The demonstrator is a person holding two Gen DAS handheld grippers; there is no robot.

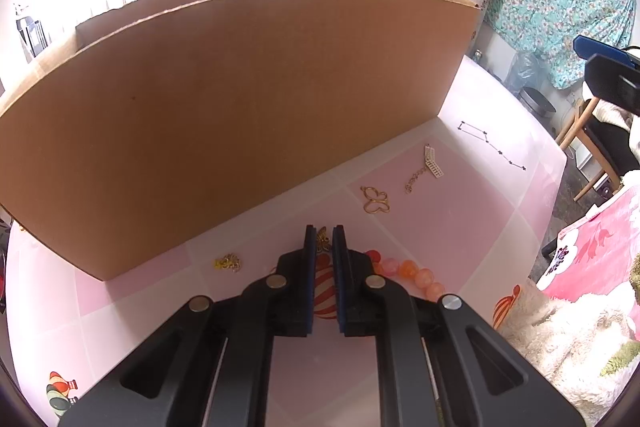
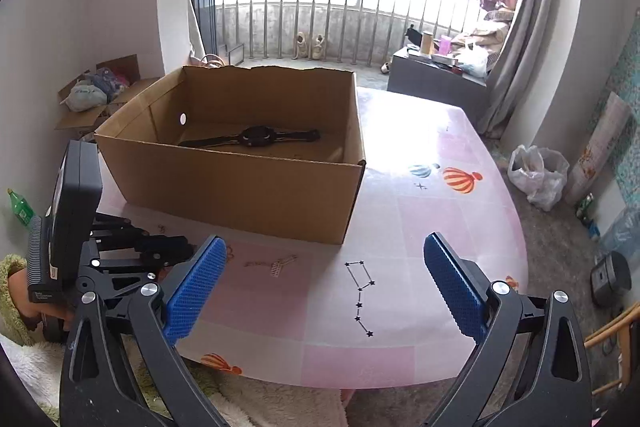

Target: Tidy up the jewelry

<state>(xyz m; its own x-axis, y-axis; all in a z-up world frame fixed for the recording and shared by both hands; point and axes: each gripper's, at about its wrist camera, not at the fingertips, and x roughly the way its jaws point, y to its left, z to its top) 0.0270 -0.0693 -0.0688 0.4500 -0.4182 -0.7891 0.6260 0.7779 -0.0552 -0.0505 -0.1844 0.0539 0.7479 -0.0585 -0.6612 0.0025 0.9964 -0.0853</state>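
In the left wrist view my left gripper (image 1: 323, 241) is shut on a small gold charm (image 1: 322, 242), low over the pink table (image 1: 460, 227) in front of the cardboard box (image 1: 240, 115). A gold butterfly pendant (image 1: 375, 200), a gold ladder-shaped earring (image 1: 430, 165), a small yellow-gold piece (image 1: 227, 262) and an orange bead bracelet (image 1: 408, 273) lie on the table. In the right wrist view my right gripper (image 2: 324, 283) is open and empty above the table's near edge. The box (image 2: 240, 183) holds a black watch (image 2: 256, 137). The ladder earring (image 2: 276, 265) lies ahead of the right gripper.
The left gripper's body (image 2: 68, 223) shows at the left of the right wrist view. A fluffy blanket (image 1: 568, 339) lies by the table's near edge. A white plastic bag (image 2: 538, 177) and a dark bin (image 2: 610, 279) stand on the floor at right.
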